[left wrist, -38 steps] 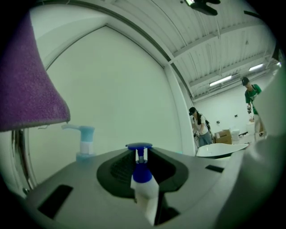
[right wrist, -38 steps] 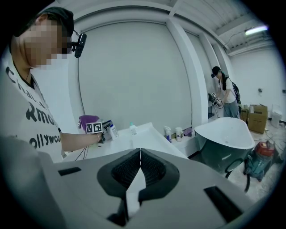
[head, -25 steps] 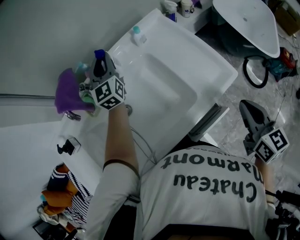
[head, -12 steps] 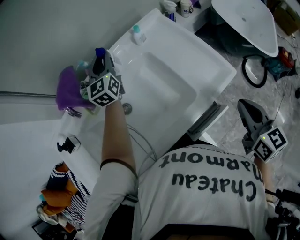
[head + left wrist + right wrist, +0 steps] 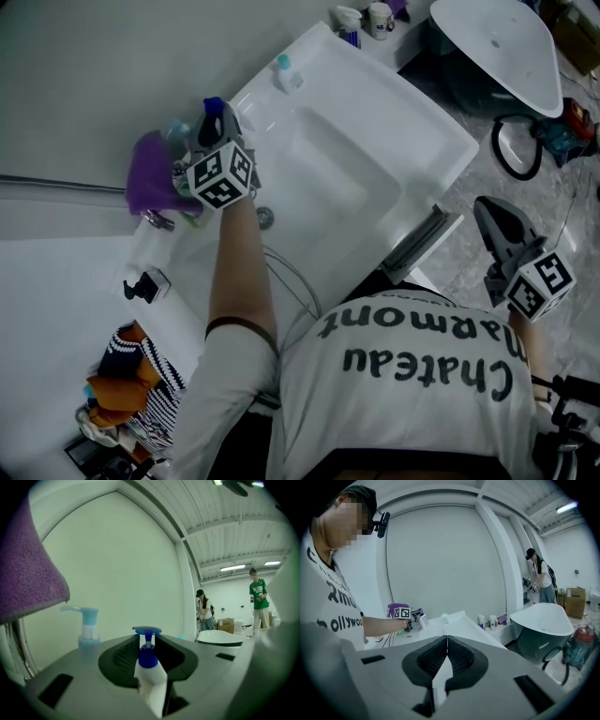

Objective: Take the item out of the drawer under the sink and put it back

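A white pump bottle [image 5: 151, 679] with a blue pump head [image 5: 213, 106] stands upright between the jaws of my left gripper [image 5: 149, 656], which is shut on it. In the head view the left gripper [image 5: 212, 131] hovers over the back left corner of the white sink counter [image 5: 412, 122], beside a purple towel [image 5: 150, 178]. My right gripper [image 5: 446, 640] is shut with nothing in it. It hangs at the person's right side [image 5: 497, 220], over the floor. Below the sink's front edge the drawer [image 5: 419, 242] stands out a little.
A light blue pump dispenser [image 5: 87, 625] stands just beyond the held bottle. A small teal-capped bottle [image 5: 282, 69] and several bottles [image 5: 366, 17] stand on the counter. A white bathtub [image 5: 497, 42] and a red machine [image 5: 574, 120] are on the floor to the right. People stand in the background [image 5: 540, 576].
Almost nothing: the left gripper keeps the bottle at the counter's back corner by the purple towel, and the right gripper stays where it was. The head view has shifted slightly.
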### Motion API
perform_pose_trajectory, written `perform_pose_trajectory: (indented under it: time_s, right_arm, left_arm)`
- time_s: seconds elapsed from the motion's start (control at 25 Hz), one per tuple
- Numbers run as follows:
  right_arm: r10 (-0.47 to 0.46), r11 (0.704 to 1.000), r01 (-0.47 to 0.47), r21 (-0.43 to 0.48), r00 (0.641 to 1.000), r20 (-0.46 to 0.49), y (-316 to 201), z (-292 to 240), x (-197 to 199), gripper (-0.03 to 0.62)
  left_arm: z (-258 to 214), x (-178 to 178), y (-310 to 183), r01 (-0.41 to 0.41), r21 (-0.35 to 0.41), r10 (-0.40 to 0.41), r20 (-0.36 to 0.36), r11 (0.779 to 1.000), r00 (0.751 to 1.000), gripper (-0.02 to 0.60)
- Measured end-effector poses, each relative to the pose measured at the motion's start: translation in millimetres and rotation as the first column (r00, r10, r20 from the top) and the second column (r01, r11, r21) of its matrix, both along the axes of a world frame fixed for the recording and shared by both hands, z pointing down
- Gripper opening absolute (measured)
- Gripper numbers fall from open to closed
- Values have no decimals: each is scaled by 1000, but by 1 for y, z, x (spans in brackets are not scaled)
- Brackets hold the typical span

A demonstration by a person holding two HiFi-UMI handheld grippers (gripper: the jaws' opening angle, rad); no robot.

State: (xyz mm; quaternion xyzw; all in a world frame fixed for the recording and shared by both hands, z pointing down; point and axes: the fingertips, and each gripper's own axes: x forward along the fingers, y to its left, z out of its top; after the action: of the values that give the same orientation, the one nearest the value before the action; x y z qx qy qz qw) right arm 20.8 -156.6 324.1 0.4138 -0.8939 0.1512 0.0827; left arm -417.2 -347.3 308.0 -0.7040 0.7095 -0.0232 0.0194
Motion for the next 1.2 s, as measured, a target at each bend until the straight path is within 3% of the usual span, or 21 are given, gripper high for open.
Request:
perform_pose_trajectory:
  time_s: [0.36,0.6,1.2]
  right_arm:
    - [3,1000,-3,4,1000,-1,0,-1,1,11]
    - [2,1000,-2,0,1000,-3,0,-2,-2,11]
    - [-2,1000,2,-6,1000,-5,5,-4,-12,11]
  left_arm:
    - [1,-2,1,18,-9,-19,-61,1000,998,103]
    - [12,6,0,-27,-62,23,-73,998,997,150]
    - [8,11,7,-34,-74,28,-85,997,996,169]
